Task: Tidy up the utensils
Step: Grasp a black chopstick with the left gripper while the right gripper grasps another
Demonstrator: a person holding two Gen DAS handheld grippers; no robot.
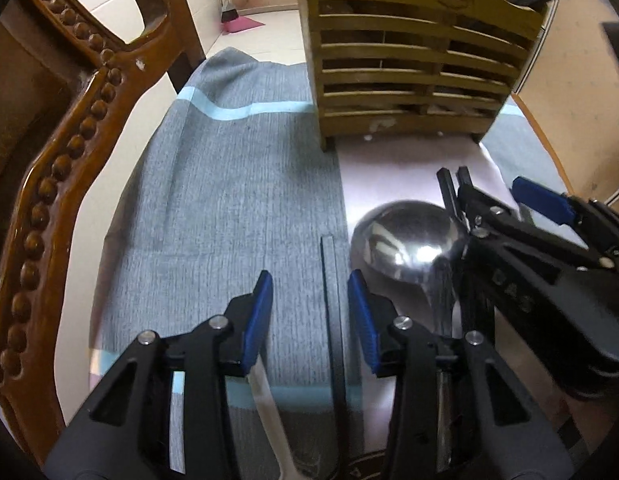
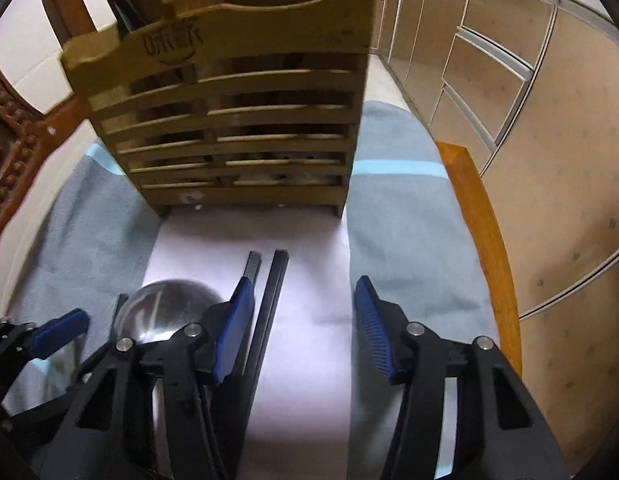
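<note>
A slatted wooden utensil holder (image 1: 409, 60) (image 2: 229, 120) stands at the back of the cloth. In front of it lies a shiny metal ladle (image 1: 405, 240) (image 2: 169, 304). My left gripper (image 1: 309, 292) is open, low over the grey cloth, with a single black chopstick (image 1: 331, 280) lying between its pads and touching neither. A white utensil handle (image 1: 269, 400) runs under its left finger. My right gripper (image 2: 305, 304) (image 1: 505, 208) is open over the pale mat. A pair of black chopsticks (image 2: 269, 300) (image 1: 449, 184) lies beside its left pad, one stick just inside the gap.
A carved wooden chair (image 1: 69, 160) stands close on the left. The table's wooden rim (image 2: 481, 240) curves along the right, with cabinets (image 2: 489, 80) beyond. A grey cloth (image 1: 229, 200) with light blue stripes covers the table, and a pale mat (image 2: 309, 240) lies on it.
</note>
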